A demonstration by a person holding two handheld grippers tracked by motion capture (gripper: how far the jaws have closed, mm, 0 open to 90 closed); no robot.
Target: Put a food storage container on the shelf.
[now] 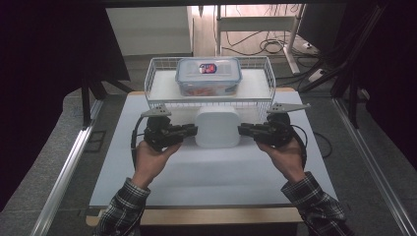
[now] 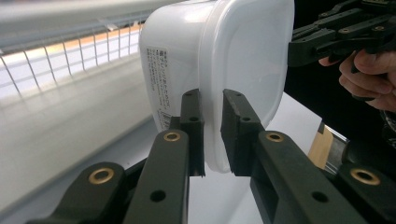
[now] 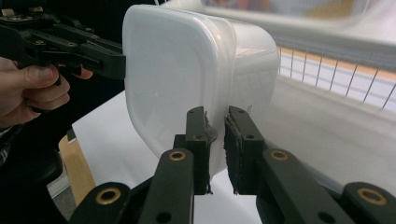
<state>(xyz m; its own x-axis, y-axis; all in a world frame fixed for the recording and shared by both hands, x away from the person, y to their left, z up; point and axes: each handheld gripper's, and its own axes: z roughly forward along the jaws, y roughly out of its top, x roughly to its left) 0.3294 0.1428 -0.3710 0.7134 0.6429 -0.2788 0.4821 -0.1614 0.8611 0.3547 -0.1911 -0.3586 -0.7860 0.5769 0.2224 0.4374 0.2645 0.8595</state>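
White lidded plastic container (image 1: 217, 127) hung above the table (image 1: 206, 172) before the white wire basket (image 1: 157, 83), left gripper (image 1: 189, 131) and right gripper (image 1: 246, 130) each pinching its lid rim at opposite sides, likely to keep it level.

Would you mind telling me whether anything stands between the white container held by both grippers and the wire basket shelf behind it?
Yes: the clear lidded box already sits in the middle of the wire basket shelf. The white container, clamped at its rim by the left gripper and right gripper, is in front of that shelf's front rail.
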